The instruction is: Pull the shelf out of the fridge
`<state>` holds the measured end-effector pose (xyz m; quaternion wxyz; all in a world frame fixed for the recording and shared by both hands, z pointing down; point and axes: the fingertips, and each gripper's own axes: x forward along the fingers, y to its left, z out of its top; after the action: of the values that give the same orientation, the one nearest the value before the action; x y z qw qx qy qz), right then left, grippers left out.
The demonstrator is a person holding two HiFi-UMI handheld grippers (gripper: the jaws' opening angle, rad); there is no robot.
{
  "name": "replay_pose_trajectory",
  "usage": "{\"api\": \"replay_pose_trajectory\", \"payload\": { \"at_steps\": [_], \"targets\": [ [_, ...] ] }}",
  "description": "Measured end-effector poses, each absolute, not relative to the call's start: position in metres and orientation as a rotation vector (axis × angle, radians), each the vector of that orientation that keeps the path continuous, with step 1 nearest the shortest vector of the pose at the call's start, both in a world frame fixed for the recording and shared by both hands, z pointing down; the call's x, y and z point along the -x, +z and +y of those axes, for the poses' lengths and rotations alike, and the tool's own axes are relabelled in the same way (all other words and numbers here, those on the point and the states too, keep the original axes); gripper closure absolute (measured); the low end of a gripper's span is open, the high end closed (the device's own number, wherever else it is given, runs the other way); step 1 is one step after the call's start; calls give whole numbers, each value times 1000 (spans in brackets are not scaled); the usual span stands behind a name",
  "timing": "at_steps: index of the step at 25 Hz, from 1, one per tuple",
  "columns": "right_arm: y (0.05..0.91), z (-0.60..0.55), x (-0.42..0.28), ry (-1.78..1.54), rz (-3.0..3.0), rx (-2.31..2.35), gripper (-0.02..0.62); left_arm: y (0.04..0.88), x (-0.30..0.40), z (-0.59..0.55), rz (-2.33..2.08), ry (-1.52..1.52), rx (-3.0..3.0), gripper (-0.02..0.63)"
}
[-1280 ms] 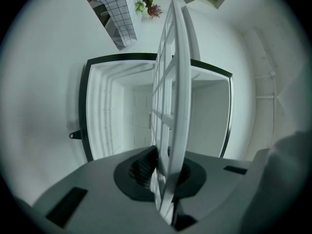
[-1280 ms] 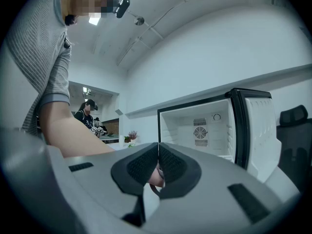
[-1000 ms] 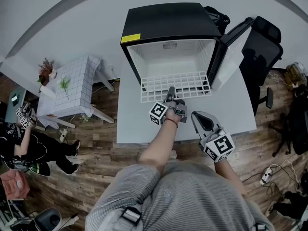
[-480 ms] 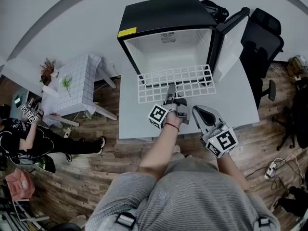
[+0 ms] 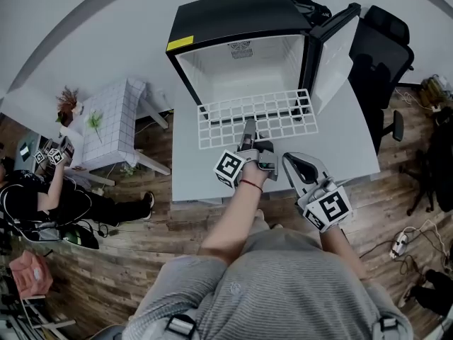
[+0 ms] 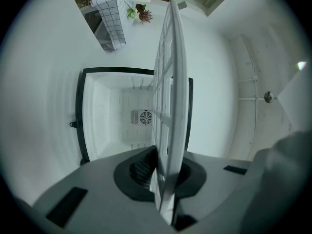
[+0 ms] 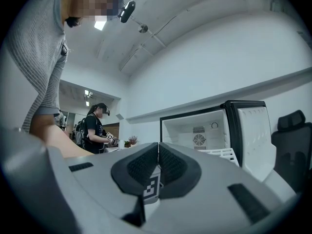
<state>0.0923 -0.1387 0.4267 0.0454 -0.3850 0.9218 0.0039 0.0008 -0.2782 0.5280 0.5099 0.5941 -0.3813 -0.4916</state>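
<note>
Left claw (image 5: 248, 129) is clamped on the front edge of the wire shelf (image 5: 269, 119); right claw (image 5: 291, 164) is closed, empty. Most of the shelf hangs over the table (image 5: 202, 179), its back edge at the mouth of the fridge (image 5: 233, 16), so it likely needs only a last pull clear

Coated-wire shelf (image 5: 277, 117), smooth black fridge (image 5: 233, 16)

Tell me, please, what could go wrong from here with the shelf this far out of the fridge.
1. The left gripper pinches the shelf only at the middle of its front edge; once the rear leaves the fridge, it could sag or twist loose onto the table.
2. The right gripper is shut, empty and apart, so nothing backs up that hold.
3. The shelf's right corner is near the open door and might catch.
</note>
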Motion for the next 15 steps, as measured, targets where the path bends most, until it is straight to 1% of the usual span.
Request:
{"api": "replay_pose_trajectory", "payload": {
  "at_steps": [15],
  "targets": [
    [431, -148, -98, -40, 2801, 1212, 583, 531, -5, -284, -922, -1158, -1434, 578]
  ]
}}
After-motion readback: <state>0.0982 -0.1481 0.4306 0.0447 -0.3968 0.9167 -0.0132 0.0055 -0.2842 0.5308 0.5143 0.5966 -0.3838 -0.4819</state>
